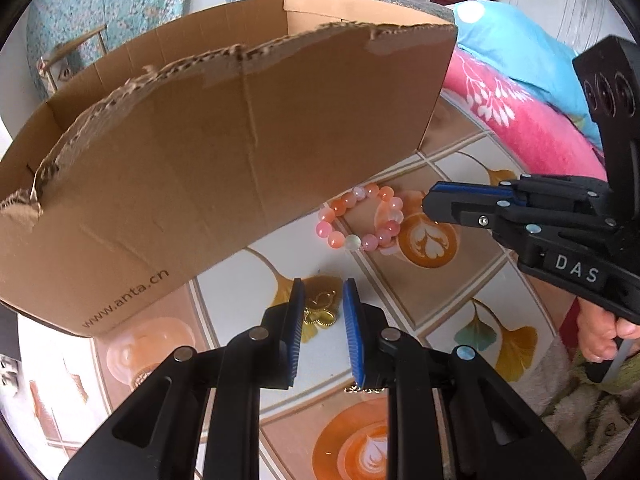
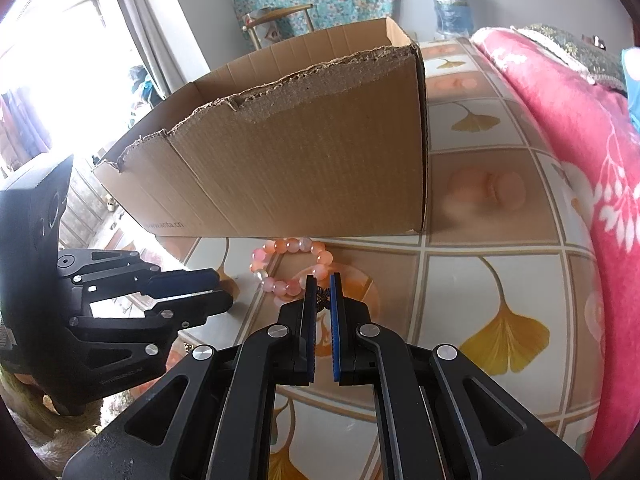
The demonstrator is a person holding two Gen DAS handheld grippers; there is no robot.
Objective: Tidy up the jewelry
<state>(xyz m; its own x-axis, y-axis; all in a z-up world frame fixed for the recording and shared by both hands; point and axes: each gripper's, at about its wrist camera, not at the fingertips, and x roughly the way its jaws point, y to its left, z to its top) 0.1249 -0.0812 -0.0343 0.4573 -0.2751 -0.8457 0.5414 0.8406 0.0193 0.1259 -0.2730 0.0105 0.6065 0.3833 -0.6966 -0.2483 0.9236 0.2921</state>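
A pink and orange bead bracelet [image 1: 362,216] lies on the patterned tablecloth just in front of the cardboard box [image 1: 224,152]; it also shows in the right wrist view [image 2: 294,266]. My left gripper [image 1: 322,294] is open, its fingers either side of a gold clover-shaped piece [image 1: 318,312] on the cloth. My right gripper [image 2: 323,286] is shut on a small dark ornate piece [image 2: 322,297] held between its pads, just short of the bracelet. In the left wrist view the right gripper [image 1: 430,200] sits beside the bracelet. The left gripper [image 2: 222,290] appears at left in the right wrist view.
The open box [image 2: 304,168], printed "anta.cn", has torn top edges and stands behind the jewelry. A thin gold chain [image 1: 362,391] lies under my left fingers. A pink blanket [image 2: 580,128] runs along the right side. A chair [image 2: 276,20] stands behind.
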